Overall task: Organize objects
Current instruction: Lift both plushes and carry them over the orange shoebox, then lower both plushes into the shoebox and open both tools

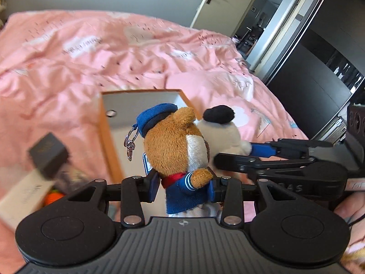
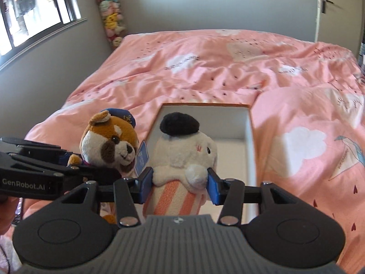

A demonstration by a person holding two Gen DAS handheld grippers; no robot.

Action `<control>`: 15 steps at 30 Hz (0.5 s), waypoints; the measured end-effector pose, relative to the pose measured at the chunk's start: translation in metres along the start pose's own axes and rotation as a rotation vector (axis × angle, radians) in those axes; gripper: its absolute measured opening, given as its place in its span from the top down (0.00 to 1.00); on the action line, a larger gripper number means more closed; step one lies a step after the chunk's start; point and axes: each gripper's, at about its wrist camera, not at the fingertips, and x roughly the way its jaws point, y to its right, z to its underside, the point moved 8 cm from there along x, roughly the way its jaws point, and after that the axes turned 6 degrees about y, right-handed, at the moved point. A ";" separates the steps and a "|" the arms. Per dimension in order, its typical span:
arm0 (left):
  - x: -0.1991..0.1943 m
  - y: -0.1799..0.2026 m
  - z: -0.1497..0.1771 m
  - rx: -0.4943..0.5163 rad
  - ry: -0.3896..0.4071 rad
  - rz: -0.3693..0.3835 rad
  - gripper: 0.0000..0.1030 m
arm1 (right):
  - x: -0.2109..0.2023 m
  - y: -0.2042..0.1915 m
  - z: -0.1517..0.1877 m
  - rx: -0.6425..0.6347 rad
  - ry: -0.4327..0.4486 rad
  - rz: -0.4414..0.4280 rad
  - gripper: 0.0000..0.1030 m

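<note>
A wide bed (image 2: pixel 228 68) under a rumpled pink duvet with white cloud prints fills the room, running to the grey far wall. On its near part lies an open box (image 2: pixel 249 132) with orange edges and a white inside (a small round hole shows in one inner wall in the left wrist view).

Held above the near end of that box, side by side and nearly touching, are two plush toys. The white plush (image 2: pixel 184 157) with a black beret and an orange-striped body is clamped at its middle by the right gripper (image 2: pixel 180 182), the blue pads pressing into its sides. To its left, the brown dog plush (image 1: pixel 175 146) in a blue cap and sailor jacket, a metal key ring hanging from the cap, is pinched at chest height by the left gripper (image 1: pixel 183 187).

At the near left of the left wrist view sits a blurred clutter: a small dark box (image 1: pixel 49 155) on top of a pale carton (image 1: pixel 25 196), with something orange beside it.

A column of stuffed toys (image 2: pixel 111 22) hangs in the far left corner by the window (image 2: pixel 34 11).
</note>
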 end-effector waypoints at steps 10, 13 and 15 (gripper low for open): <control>0.083 -0.013 0.036 -0.040 -0.174 -0.001 0.56 | 0.061 0.031 0.036 -0.102 -0.130 0.056 0.50; 0.091 -0.015 0.041 -0.039 -0.203 0.013 0.56 | 0.072 0.035 0.043 -0.108 -0.160 0.027 0.50; 0.095 -0.014 0.042 -0.025 -0.210 0.012 0.56 | 0.077 0.038 0.044 -0.115 -0.176 0.013 0.50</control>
